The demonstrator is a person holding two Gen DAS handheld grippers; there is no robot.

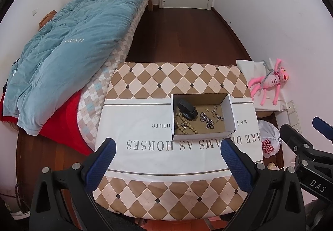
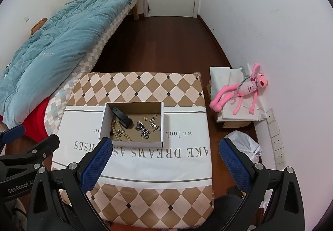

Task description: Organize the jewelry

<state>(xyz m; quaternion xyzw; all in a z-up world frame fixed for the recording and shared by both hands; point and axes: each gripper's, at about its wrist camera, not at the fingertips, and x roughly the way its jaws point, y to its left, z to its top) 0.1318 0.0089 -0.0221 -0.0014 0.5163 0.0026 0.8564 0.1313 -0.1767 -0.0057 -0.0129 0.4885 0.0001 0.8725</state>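
A shallow cardboard box (image 1: 231, 112) (image 2: 104, 120) rests on the cloth-covered table (image 1: 145, 160) (image 2: 183, 131). Inside lie a black watch (image 1: 187, 110) (image 2: 122, 117), a beige bead bracelet (image 1: 184, 124) (image 2: 117, 130), a silver chain (image 1: 206, 120) (image 2: 142, 128), small gold earrings (image 1: 207, 109) (image 2: 145, 118) and a silver charm piece (image 1: 216, 115) (image 2: 155, 123). My left gripper (image 1: 168, 157) hovers open above the table's near side, short of the box. My right gripper (image 2: 164, 158) is open too, just in front of the box. Nothing is between either pair of fingers.
A bed with a blue quilt (image 1: 68, 47) (image 2: 52, 43) and a red blanket (image 1: 62, 126) borders the table's left. On the right stand white boxes with a pink plush toy (image 1: 268, 83) (image 2: 243, 89), a plastic bag (image 1: 269, 139) (image 2: 245, 145) and the wall. Dark wood floor (image 1: 181, 33) leads to a door.
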